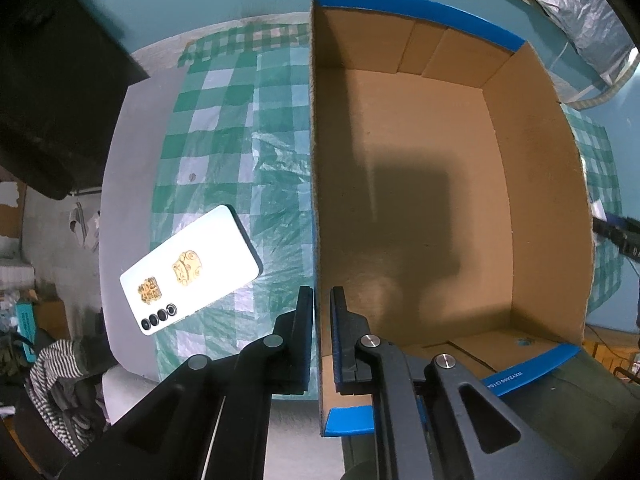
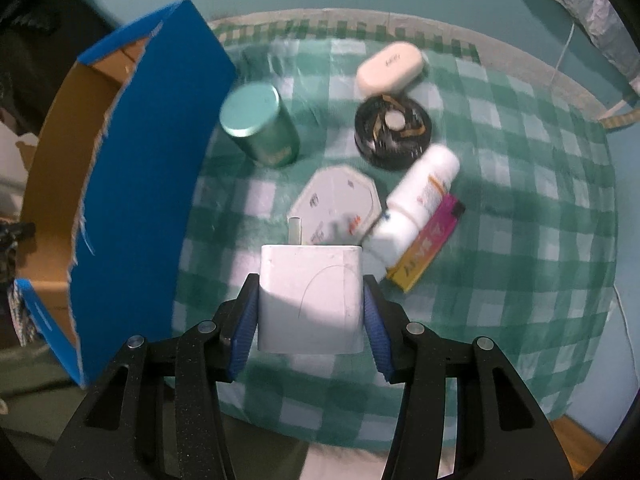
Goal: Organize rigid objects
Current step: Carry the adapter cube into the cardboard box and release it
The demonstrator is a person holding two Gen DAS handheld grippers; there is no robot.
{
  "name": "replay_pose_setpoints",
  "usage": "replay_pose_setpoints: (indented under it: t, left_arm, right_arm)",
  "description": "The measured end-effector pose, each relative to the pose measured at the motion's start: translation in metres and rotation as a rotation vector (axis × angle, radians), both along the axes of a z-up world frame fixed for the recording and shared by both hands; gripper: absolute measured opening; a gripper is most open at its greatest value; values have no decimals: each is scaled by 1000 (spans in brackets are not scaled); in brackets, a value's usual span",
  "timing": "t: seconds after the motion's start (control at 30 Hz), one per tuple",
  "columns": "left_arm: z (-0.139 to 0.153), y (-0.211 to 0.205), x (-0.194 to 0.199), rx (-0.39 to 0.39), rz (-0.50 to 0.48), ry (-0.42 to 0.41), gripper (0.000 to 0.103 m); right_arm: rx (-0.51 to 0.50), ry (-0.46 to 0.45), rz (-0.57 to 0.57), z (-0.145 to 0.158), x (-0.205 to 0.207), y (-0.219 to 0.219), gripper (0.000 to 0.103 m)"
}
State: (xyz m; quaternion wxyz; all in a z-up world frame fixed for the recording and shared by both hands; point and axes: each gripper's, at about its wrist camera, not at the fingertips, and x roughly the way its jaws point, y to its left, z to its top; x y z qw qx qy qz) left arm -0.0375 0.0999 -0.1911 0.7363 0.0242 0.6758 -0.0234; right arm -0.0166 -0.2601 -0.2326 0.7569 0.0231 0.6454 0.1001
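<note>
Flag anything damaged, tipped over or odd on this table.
The cardboard box has a ragged, torn top edge. The white bottle lies on its side, propped across the pink and yellow packet. Nothing looks spilled.

Left gripper (image 1: 321, 300): matte black linkage arms, 2 flat black fingers (image 1: 305, 320) faced with blue pads, round pivot pins, some grey, some bright silver, triangular cutouts in arms, thin pale line along 1 arm.

Right gripper (image 2: 311, 308): same black speckled plastic arms, ribbed dark blue pads (image 2: 245, 330), 4 silver pivot pins, triangular cutouts.
</note>
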Motion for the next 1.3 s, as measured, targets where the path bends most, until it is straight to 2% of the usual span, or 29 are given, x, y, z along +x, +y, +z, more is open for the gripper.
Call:
replay_pose_setpoints:
  t: [0.23,0.7,1.3]
  left_arm:
    - [3,1,0,-1,-5,-13,8]
    - [5,0,-1,-3,-6,-19,8]
    - [8,-2,-2,0,-3,-26,8]
  right_arm:
    - [-4,-48,11,11,9,3,50]
    - [0,-122,42,56,49,24,50]
    - [9,-173,193,81,95,84,50]
